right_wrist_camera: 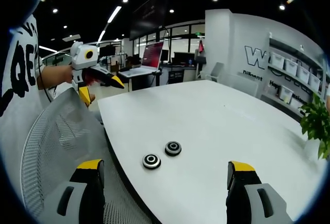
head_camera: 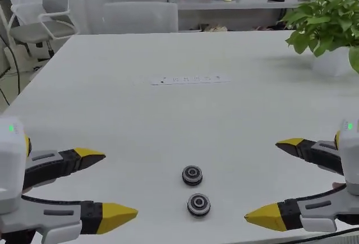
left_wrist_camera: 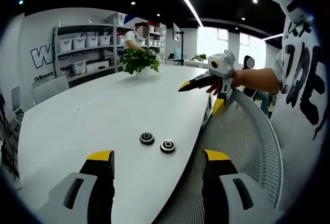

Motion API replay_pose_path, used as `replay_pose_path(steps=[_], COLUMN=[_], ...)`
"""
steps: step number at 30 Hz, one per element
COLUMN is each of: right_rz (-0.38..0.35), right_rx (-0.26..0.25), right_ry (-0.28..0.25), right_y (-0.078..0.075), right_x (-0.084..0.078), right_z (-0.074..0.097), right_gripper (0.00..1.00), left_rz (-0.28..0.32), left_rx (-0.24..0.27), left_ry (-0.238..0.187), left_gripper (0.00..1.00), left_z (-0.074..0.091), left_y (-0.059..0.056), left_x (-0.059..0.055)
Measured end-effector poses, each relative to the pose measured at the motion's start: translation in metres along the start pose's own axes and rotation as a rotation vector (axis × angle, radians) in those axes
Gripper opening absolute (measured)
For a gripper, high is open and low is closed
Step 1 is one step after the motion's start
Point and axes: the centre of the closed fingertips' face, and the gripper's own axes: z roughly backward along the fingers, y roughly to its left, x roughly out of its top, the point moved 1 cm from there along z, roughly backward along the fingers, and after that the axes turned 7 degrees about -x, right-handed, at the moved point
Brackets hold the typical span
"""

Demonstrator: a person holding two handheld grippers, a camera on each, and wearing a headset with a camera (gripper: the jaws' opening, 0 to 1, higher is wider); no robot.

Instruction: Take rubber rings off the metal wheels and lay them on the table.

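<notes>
Two metal wheels (head_camera: 192, 175), dark rings on them, sit close together at the near middle of the white table (head_camera: 168, 115). Left gripper (head_camera: 109, 183) and right gripper (head_camera: 272, 179) flank them, both jaws wide open, holding nothing; potted plant (head_camera: 328, 22) far right

Big white-outlined "W" on the wall (right_wrist_camera: 256, 55), the smaller line beneath too blurred to read; bold black letters on a person's shirt (left_wrist_camera: 301, 74), cropped, illegible.

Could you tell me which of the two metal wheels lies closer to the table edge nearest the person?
The lower wheel in the head view; the other wheel sits just beyond it, farther onto the table.
</notes>
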Motion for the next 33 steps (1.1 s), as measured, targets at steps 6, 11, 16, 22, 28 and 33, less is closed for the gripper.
replay_pose_path(steps=[6,11,16,22,28,33], right_rz=[0.006,0.003,0.002,-0.006,-0.004,-0.007], right_rx=[0.033,0.054,0.069,0.077,0.089,0.093], right_ry=[0.002,-0.002,-0.002,-0.001,0.008,0.01], right_y=[0.0,-0.004,-0.008,-0.014,-0.016,-0.018], right_x=[-0.004,-0.003,-0.004,-0.003,-0.002,-0.001], right_z=[-0.002,-0.005,-0.009,-0.013,-0.018,-0.022], right_gripper=[0.99,0.99,0.99,0.99,0.99,0.99], left_rz=[0.006,0.008,0.013,0.016,0.025,0.033], left_rx=[0.034,0.053,0.06,0.061,0.071,0.076], left_ry=[0.003,0.007,0.014,0.012,0.011,0.013], left_gripper=[0.67,0.67,0.67,0.67,0.67,0.67], left_z=[0.002,0.001,-0.002,-0.006,-0.004,-0.004], left_y=[0.002,0.005,0.01,0.016,0.023,0.029], left_x=[0.003,0.007,0.01,0.013,0.012,0.011])
